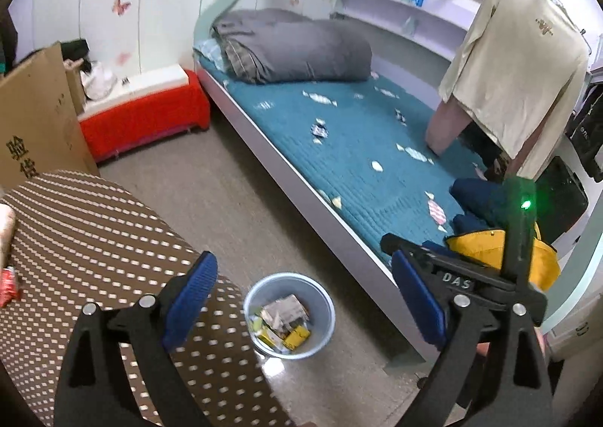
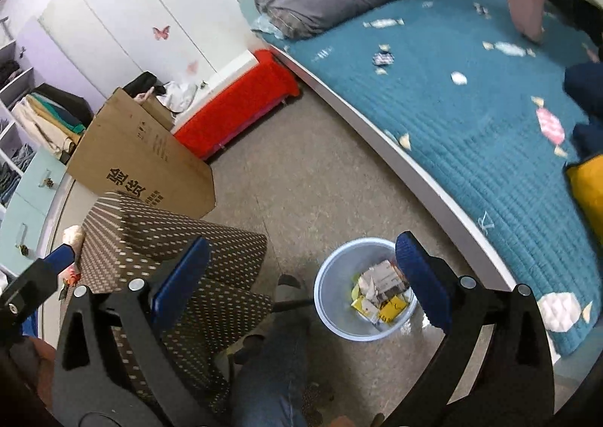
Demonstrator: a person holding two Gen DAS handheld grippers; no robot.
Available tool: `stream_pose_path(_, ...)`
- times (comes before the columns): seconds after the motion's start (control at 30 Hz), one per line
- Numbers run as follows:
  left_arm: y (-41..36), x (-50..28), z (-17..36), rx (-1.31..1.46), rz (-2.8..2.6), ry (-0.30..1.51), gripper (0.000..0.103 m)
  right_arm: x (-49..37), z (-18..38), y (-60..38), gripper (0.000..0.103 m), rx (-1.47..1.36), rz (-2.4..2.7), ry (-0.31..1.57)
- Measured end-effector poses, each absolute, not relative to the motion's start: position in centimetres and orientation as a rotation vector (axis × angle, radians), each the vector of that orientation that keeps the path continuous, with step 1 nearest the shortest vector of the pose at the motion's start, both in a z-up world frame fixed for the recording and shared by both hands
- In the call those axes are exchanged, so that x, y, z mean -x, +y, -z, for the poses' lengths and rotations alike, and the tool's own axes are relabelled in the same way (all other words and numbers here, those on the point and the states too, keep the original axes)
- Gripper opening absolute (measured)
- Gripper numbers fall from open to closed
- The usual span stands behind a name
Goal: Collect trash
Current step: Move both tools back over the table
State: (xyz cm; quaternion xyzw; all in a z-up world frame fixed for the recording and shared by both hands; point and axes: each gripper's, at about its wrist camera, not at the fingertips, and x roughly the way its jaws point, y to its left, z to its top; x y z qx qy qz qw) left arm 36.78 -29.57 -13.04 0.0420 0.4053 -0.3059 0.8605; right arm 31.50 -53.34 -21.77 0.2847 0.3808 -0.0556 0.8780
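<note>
A bedroom with a speckled grey-brown floor holds a bed under a teal quilted cover along the right of both frames. Low in the frame's centre, a round pale-blue plastic bin stands on the floor beside the bed, holding crumpled paper and yellow wrappers. The left hand-held gripper and right hand-held gripper both gape wide, gripping nothing.

Both claws agape (nothing held)
</note>
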Motion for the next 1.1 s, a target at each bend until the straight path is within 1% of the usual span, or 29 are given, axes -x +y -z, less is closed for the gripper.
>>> stream_pose_path(0.27, -23.9, -35.7, 9.2, -0.063, 0.584, 0.722, 0.094, -31.5, 14.9, -48.5, 0.097, -0.489, 0.054, 0.703)
stream_pose_path(0.57, -15.7, -35.9, 7.0, -0.033, 0.482, 0.628, 0.094, -32.7, 9.7, -40.8, 0.097, -0.377, -0.047, 0.648)
stream_pose_path(0.83, -8.5, -36.2, 6.6, -0.019, 0.396, 0.584, 0.094, -34.6, 7.6, -33.8, 0.097, -0.309, -0.126, 0.641)
stream_pose_path(1.1, -0.2, -37.0, 8.9, 0.033, 0.29, 0.596, 0.094, -37.2, 7.9, -27.4, 0.097, -0.252, -0.194, 0.674)
